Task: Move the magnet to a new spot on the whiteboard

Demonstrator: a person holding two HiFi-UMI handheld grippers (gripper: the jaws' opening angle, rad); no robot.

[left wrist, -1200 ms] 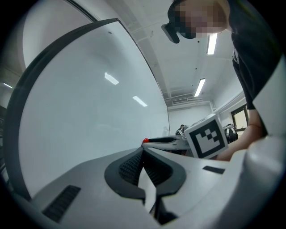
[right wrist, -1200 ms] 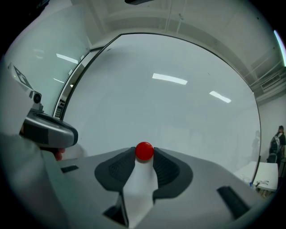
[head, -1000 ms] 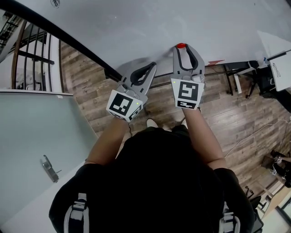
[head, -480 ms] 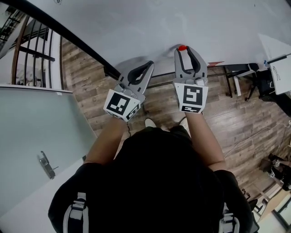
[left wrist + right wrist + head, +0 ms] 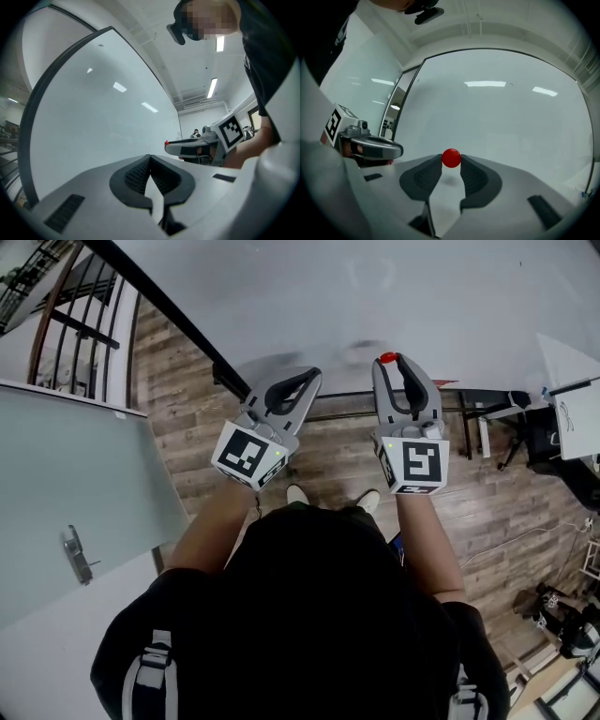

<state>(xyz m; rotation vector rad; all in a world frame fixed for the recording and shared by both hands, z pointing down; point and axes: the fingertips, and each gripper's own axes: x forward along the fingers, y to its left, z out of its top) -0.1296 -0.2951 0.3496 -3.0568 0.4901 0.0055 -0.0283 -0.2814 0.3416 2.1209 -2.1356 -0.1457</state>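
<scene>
A small round red magnet (image 5: 385, 358) sits pinched between the tips of my right gripper (image 5: 387, 361), which is shut on it. In the right gripper view the magnet (image 5: 451, 158) is held just off the whiteboard (image 5: 501, 117), and its faint shadow falls on the board below it. My left gripper (image 5: 313, 375) is to the left, with its jaws shut on nothing and its tips close to the whiteboard (image 5: 328, 287). The left gripper view shows the left gripper's tips (image 5: 150, 157) pressed together and my right gripper (image 5: 168, 142) off to the right.
The whiteboard's black frame edge (image 5: 169, 310) runs diagonally at the upper left. Past it are a stair railing (image 5: 56, 306) and a door with a handle (image 5: 75, 554). Wood floor (image 5: 328, 442) lies below. A black stand leg (image 5: 469, 418) and a white desk (image 5: 574, 381) are at the right.
My right gripper has drawn back from the board and shifted slightly right with the magnet still in it. The left gripper has barely moved.
</scene>
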